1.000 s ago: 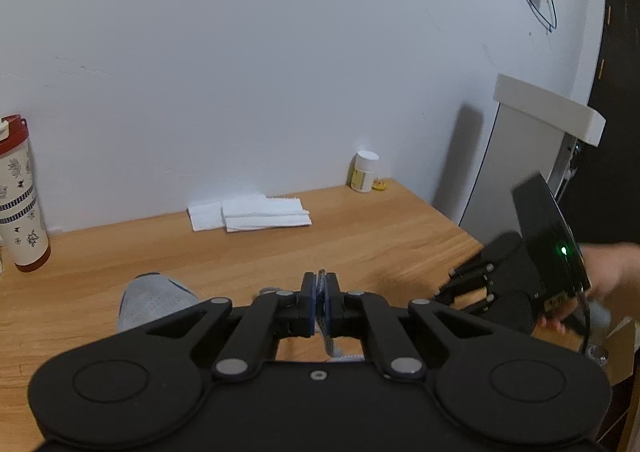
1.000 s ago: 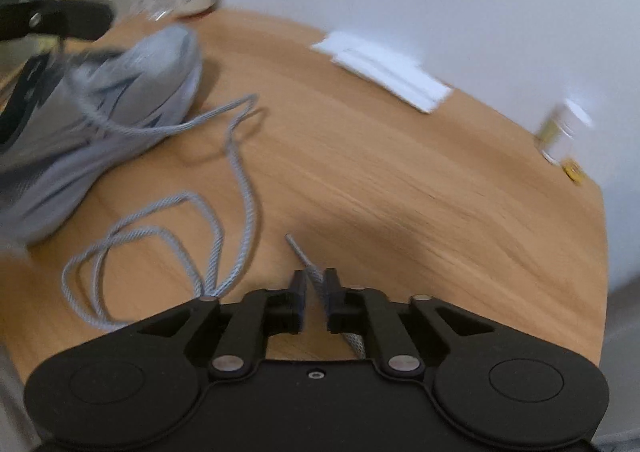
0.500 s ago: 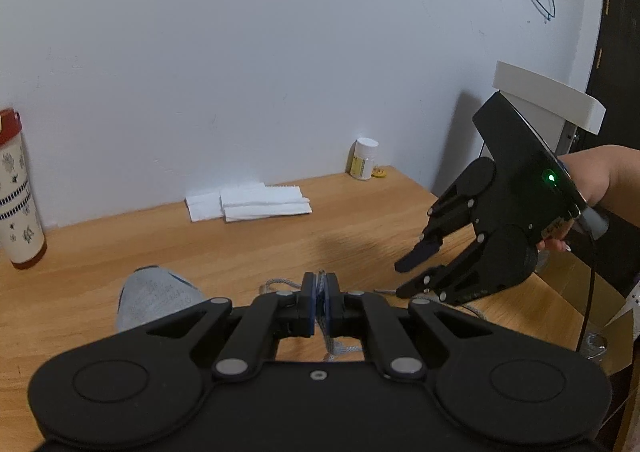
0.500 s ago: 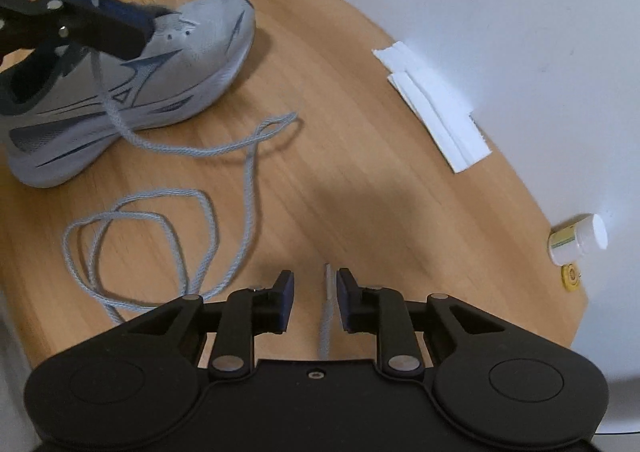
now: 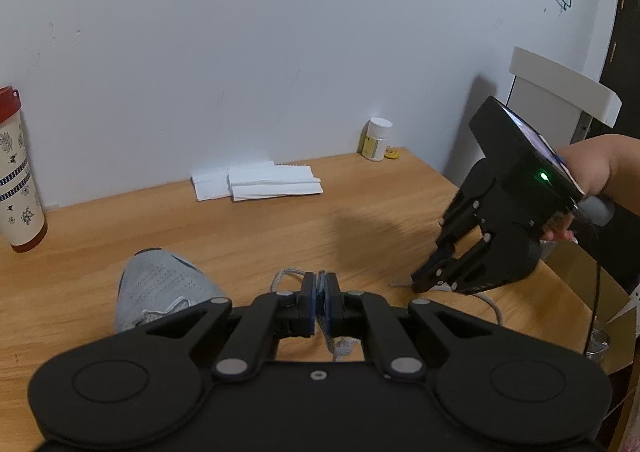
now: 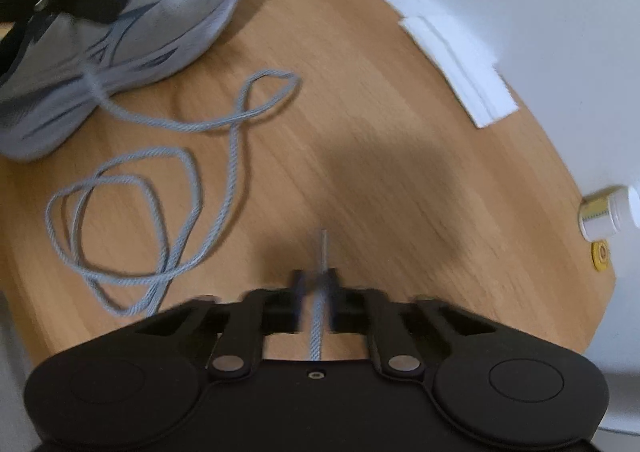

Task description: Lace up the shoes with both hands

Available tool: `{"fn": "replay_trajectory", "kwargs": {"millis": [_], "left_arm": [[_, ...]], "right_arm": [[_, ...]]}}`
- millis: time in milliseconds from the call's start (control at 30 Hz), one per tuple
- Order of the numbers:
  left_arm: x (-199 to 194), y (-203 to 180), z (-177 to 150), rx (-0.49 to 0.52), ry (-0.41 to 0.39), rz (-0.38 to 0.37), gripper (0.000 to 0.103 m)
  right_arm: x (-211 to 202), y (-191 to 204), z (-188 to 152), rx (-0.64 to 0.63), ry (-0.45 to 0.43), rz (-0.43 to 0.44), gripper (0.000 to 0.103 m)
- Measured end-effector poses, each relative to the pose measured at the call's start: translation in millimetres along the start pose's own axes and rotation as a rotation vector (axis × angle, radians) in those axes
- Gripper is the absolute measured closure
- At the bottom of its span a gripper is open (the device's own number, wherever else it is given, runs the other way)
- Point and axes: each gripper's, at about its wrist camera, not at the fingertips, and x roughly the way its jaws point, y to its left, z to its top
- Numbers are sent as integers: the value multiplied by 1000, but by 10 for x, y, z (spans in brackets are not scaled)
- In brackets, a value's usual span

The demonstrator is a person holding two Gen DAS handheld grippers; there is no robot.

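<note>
Lying on its side on the wooden table, the grey shoe sat at the far left of the right wrist view, its toe pointing toward the white wall. The left gripper had its jaws pressed together on a stretch of the grey lace, pinching it just beside the toe of the shoe as the left wrist view showed it. From the shoe the lace ran out over the table in one small loop and then in a wider tangle of loops near the table's edge. Its free end lay straight between the fingers of the right gripper, with the stiff tip poking out past the fingertips. Those jaws stood close on either side of the lace, but motion blur hid whether they actually touched it, so I could not tell if they gripped it. In the left wrist view the right gripper came down at a slant with its fingertips just at the table, held by a hand. Folded white paper napkins lay by the wall, well apart from the shoe. A small white bottle stood further right along the wall, with a little yellow disc just beside it. A patterned cup with a red lid stood at the far left
</note>
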Motion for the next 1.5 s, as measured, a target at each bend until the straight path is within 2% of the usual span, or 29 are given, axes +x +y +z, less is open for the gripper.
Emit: {"fn": "replay_trajectory", "kwargs": {"millis": [167, 333, 600, 767, 967, 1133, 1300, 1500], "left_arm": [[33, -12, -3, -1, 8, 12, 100], [8, -10, 11, 4, -17, 56, 100], [-214, -50, 151, 17, -109, 107, 100], [-487, -151, 327, 75, -205, 165, 100], [-860, -207, 635, 99, -315, 213, 100], [-1164, -321, 927, 130, -402, 246, 100], [-1504, -448, 1147, 165, -505, 324, 100], [-1971, -446, 1471, 117, -617, 393, 100]], "right_arm": [[8, 141, -84, -10, -29, -113, 102], [-109, 162, -220, 155, -144, -226, 103], [-840, 418, -359, 319, -518, -394, 103], [-1368, 484, -473, 353, -718, -477, 103], [-1938, 445, -585, 423, -916, -536, 103], [-2352, 466, -618, 444, -1032, -580, 103], [-2766, 487, -651, 465, -1148, -624, 103], [-3229, 496, -700, 476, -1242, -725, 103]]}}
